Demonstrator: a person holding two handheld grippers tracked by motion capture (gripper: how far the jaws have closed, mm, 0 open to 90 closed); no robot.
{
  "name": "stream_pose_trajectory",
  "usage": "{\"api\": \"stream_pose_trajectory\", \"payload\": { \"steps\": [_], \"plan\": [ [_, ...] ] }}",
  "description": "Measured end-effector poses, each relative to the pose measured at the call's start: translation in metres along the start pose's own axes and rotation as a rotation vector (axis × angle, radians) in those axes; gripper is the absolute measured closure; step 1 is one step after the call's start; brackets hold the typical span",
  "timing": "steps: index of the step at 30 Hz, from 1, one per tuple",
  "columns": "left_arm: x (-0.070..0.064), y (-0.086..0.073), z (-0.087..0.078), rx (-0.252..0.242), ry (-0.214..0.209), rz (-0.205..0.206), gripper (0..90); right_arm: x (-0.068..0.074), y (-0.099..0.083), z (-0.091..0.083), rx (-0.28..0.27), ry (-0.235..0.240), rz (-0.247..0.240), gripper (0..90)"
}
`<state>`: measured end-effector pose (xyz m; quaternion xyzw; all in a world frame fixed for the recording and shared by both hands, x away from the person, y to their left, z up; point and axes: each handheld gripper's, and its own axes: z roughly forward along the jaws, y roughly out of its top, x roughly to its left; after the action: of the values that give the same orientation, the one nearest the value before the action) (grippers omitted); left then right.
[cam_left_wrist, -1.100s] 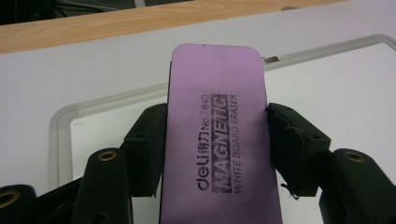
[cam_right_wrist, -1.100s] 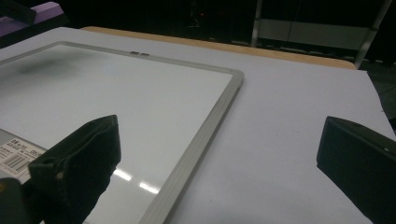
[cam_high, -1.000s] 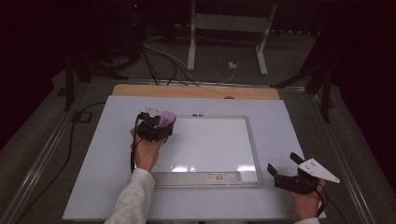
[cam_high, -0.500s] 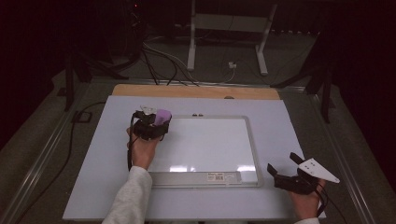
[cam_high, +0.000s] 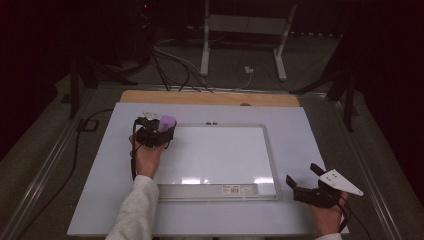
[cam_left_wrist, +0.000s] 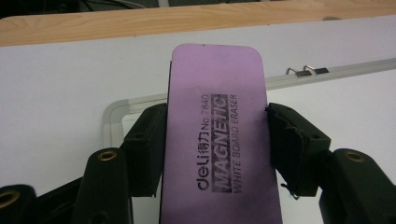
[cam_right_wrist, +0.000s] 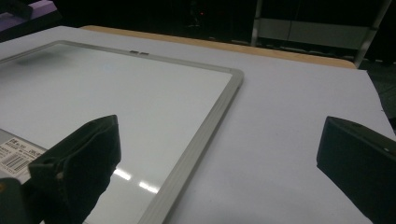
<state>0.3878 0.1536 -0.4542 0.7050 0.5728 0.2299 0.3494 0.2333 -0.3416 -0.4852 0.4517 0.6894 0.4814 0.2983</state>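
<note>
- High view: left gripper (cam_high: 159, 131) clamped on a purple eraser (cam_high: 167, 121), sitting at the top left corner of the whiteboard (cam_high: 220, 155).
- Left gripper view: eraser (cam_left_wrist: 217, 135) squeezed tight between both black jaws, flat purple back facing up, printed words easy to read, "magnetic white board eraser."
- Same view: eraser over the rounded corner of the whiteboard frame (cam_left_wrist: 122, 104), with two small metal clips (cam_left_wrist: 306, 71) on the top edge farther along.
- Board looks wiped clean, no marks or writing anywhere on the white part; maybe some faint smudges, but too dim and shiny to tell.
- So most of the wiping seems done, or maybe just about to begin from that corner. Hard to say which from one look.
- Left to do, probably: sweep once more or put the eraser down.
- Right gripper (cam_high: 311, 189) wide apart and holding nothing, resting on the table past the bottom right corner of the board.
- Right gripper view: both jaws spread far to each side, grey board frame (cam_right_wrist: 205, 135) running between them, a barcode sticker (cam_right_wrist: 16, 156) at the bottom strip.
- Surface: pale table top (cam_high: 310, 135), smooth and flat, with a wooden strip (cam_high: 210, 98) along the far edge.
- Room: dark all around, black cables (cam_high: 170, 65) on the floor, a grey metal stand (cam_high: 245, 30) behind the table.
</note>
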Motion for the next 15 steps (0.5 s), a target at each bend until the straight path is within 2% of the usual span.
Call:
{"api": "stream_pose_trajectory", "payload": {
  "steps": [15],
  "plan": [
    [0.013, -0.006, 0.013, 0.042, 0.067, -0.028, 42.0, 0.0, 0.0, -0.001, 0.001, -0.002, -0.002, 0.0]
  ]
}}
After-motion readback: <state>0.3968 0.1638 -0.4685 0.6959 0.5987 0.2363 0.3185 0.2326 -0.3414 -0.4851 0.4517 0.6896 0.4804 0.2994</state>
